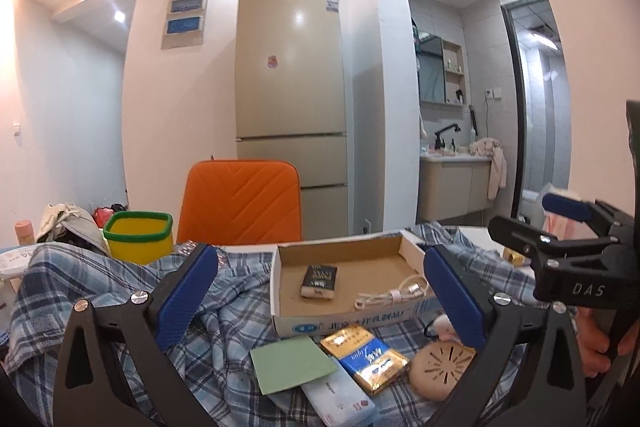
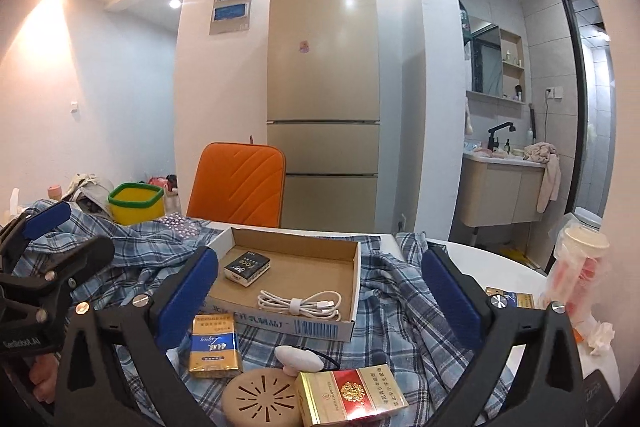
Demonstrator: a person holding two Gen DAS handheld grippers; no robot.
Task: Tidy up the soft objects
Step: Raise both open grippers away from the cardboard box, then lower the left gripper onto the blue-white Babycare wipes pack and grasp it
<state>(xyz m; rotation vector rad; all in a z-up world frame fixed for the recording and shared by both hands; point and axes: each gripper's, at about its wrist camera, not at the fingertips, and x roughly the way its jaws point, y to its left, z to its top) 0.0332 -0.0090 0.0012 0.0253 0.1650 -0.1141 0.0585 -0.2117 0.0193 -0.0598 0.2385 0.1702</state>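
Left gripper (image 1: 320, 291): jaws spread wide, blue pads (image 1: 184, 297) apart, nothing between them, hovering above the cloth. Right gripper (image 2: 316, 297): released likewise, jaws at full spread, empty.

Nearest, at the table's front: a blue plaid shirt (image 2: 400, 299), crumpled, spread across most of the table and running under the other items. On it, close to the grippers:
- green notepad (image 1: 292, 363), flat.
- white slim box (image 1: 340, 401), touching the notepad's lower corner.
- gold-and-blue cigarette pack (image 1: 366, 357), lying flat just right of the notepad.
- round tan vented disc (image 1: 438, 363), just beside that pack.
- red-and-gold cigarette pack (image 2: 352, 397), seen in the right view, touching the disc.
- small white oval piece (image 2: 298, 357) with a dark cord, behind the disc.

Middle: shallow cardboard tray (image 2: 356, 279), open-topped, sitting on the shirt. Contents: a dark small pack (image 2: 246, 269) toward the left rear; a coiled white cable (image 2: 300, 303) at the front right. The rest of the tray floor is bare.

Right edge: white round table (image 2: 500, 267) shows uncovered here, its curved rim free beyond the cloth; a clear cup (image 2: 580, 267) and crumpled tissue (image 2: 600, 337) stand near it.

Left rear: yellow tub with green rim (image 1: 138, 237), inside not visible; piled cloth (image 1: 68, 223) beside it.

Beyond the table: orange chair back (image 1: 240, 203), then a beige fridge (image 1: 290, 99); a washbasin alcove to the right.
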